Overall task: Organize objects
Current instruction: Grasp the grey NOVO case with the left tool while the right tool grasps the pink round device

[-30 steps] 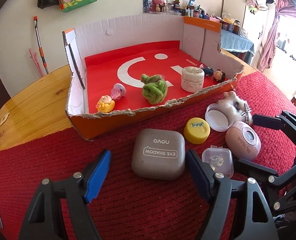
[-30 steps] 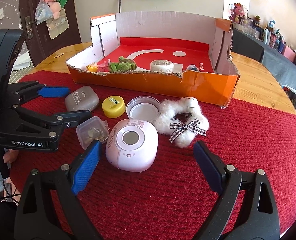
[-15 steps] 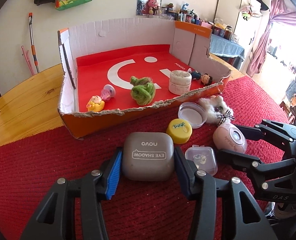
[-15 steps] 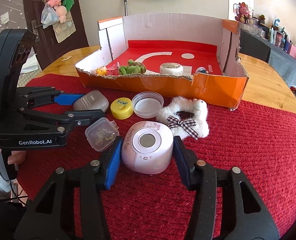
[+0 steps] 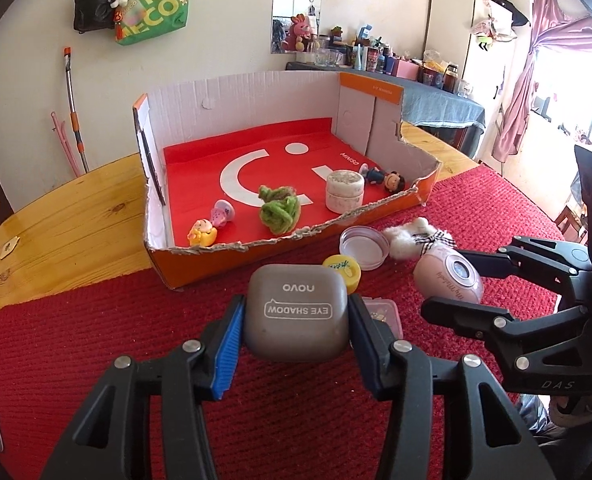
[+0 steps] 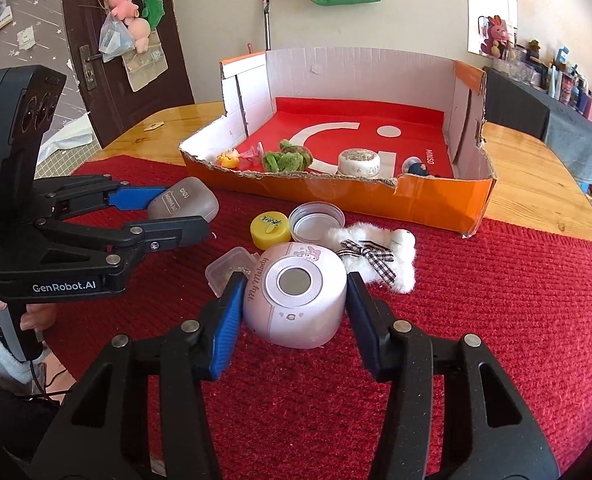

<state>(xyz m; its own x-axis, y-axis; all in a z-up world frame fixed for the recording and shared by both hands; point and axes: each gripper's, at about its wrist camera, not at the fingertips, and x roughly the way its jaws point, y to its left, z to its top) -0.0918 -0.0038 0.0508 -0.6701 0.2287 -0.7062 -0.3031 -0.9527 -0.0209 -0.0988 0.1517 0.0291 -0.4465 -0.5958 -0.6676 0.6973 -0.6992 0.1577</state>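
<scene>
Left-wrist view showed my left claw (image 5: 294, 330) clenched on the eye shadow case (image 5: 295, 312), with the cardboard box (image 5: 280, 256) lying straight ahead beyond it.

"novo EYE SHADOW" on grey case (image 5: 295, 312); "My Melody" on pink case (image 6: 296, 296).

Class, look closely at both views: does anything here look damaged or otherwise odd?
Yes. The cardboard box has a ragged, torn front wall, cut down low with a frayed edge, while its back wall stands tall and clean. Nothing looks spilled.
</scene>
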